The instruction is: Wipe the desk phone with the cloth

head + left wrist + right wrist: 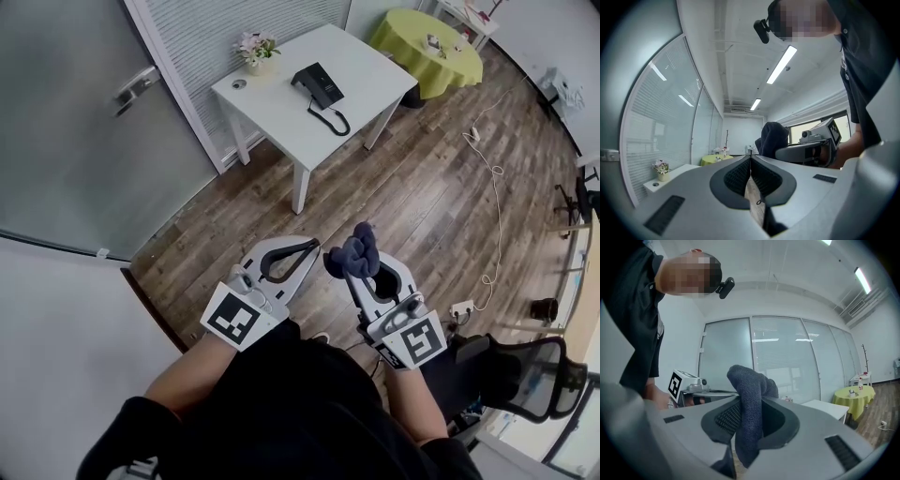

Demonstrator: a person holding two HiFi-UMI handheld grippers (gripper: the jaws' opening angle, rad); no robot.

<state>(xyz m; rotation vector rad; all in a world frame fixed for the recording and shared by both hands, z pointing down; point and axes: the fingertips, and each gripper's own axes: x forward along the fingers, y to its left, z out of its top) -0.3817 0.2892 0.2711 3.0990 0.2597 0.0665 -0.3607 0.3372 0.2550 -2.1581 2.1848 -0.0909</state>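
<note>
Pressing together with nothing between them, the jaws of the left tongs [313,247] show fully closed in the left gripper view [751,161], held out over the wooden floor [422,187] in front of the person. The cube on them bears a black-and-white square marker, and no writing can be read on it. Well beyond, a white worktop [272,112] carries a small pot of pale flowers [256,50] at its far left corner. To the right of the pot lies the black desk phone [318,84], its coiled cord trailing toward the near edge. The phone is well apart from both tongs.

Just right of the left tongs, the right tongs [360,270] are clamped on a dark blue cloth [353,251]. The cloth bunches up above the jaw tips, and the right gripper view shows it [749,390] pinched between the jaws [751,405] and hanging below them. Farther right stands a round table with a yellow-green cover [427,52], holding small things too small to tell. A black office chair [539,380] sits at the person's right.
</note>
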